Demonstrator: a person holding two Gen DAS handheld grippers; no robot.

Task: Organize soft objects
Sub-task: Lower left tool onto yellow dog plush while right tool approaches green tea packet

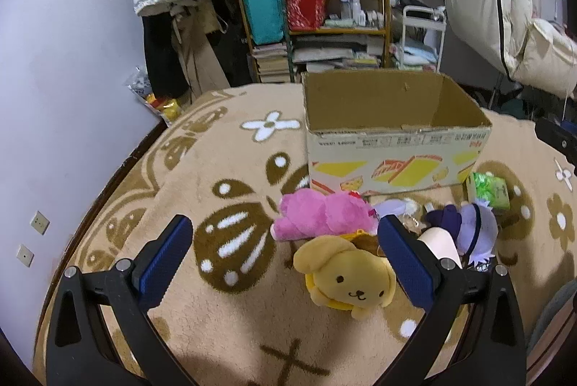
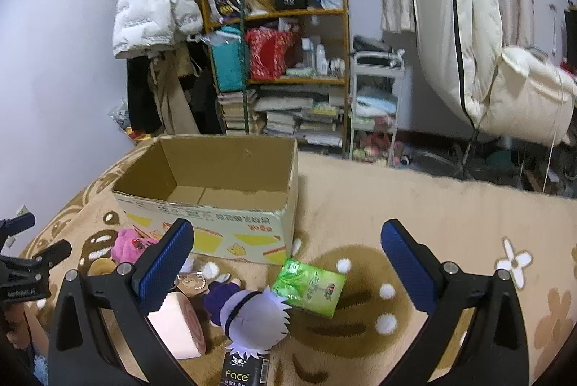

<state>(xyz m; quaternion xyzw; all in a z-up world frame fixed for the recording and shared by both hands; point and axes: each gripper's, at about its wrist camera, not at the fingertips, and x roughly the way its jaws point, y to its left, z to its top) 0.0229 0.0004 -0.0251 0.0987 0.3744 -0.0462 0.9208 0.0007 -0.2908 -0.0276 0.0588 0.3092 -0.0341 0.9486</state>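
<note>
Currently both grippers are hovering above the patterned rug [image 1: 230, 155] with jaws standing wide apart, gripping nothing. Nearest the left gripper [image 1: 285, 260], the yellow dog plush [image 1: 348, 281] is lying face-up on the rug, slightly right of centre between the blue pads [image 1: 164, 263] and close against the right-hand one. Its long axis appears to be running roughly across the opening, ear to ear. By my judgement the left gripper is the nearer one for this toy and needs a small shift to its right before closing.

Just beyond, the pink plush [image 1: 321, 214] is lying lengthwise, left to right, touching the dog's head. Beside them, under the right gripper [image 2: 286, 261], the purple-and-white doll [image 2: 252, 310] is lying near the left pad, with a pink roll [image 2: 180, 324] just beside it and a green tissue pack [image 2: 308, 287] centred further ahead.

Farther on, the cardboard box [image 1: 393, 151] is standing open and appears empty. No soft item is yet inside.
</note>
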